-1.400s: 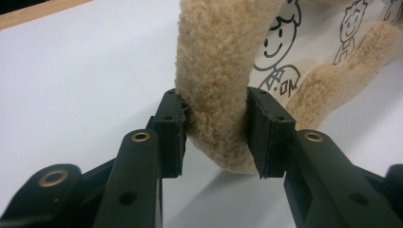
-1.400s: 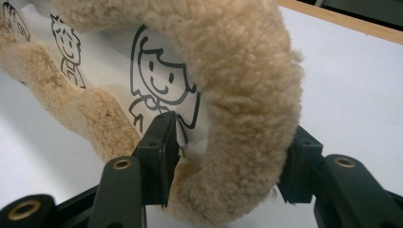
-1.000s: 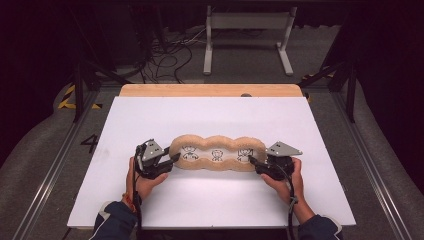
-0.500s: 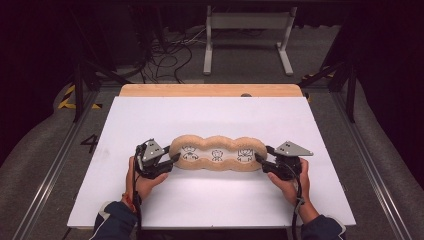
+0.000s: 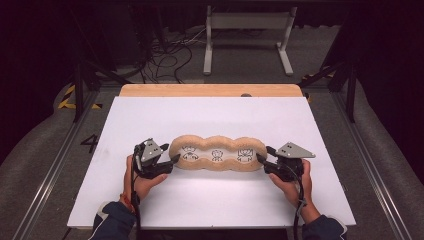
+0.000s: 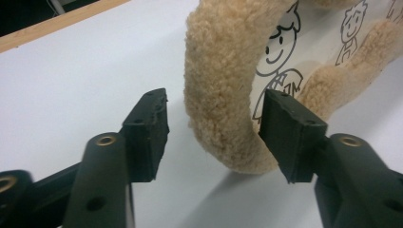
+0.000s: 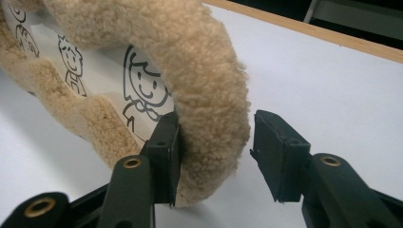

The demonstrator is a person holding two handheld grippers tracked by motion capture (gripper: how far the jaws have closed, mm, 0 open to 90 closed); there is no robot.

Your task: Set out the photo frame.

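— What changed since a second ago?
— Your left tool (image 5: 172, 161) has just been opening, released around the fleecy cushion's (image 5: 218, 154) left rim; the right tool (image 5: 261, 159) has been closing, not yet gripping.
— Why at both ends?
— To steady it mid-surface (image 5: 210, 115). Gripper views show the gaps at the pads (image 7: 280, 152) — overhead hides them.

Two black jaws rise from the bottom of the frame. They belong to the left gripper (image 6: 214, 126), and they have just been opening. A fluffy tan cushion (image 6: 223, 80) curves down the middle of the picture, and its furry rim sits between the jaws. The jaw on the left stands apart from the fur (a gap of white shows there). The jaw on the right sits just beside the rim's inner edge. Little cartoon children (image 6: 278, 52) are drawn on the white inside, at the upper right. The white table (image 6: 71, 80) fills the left side.
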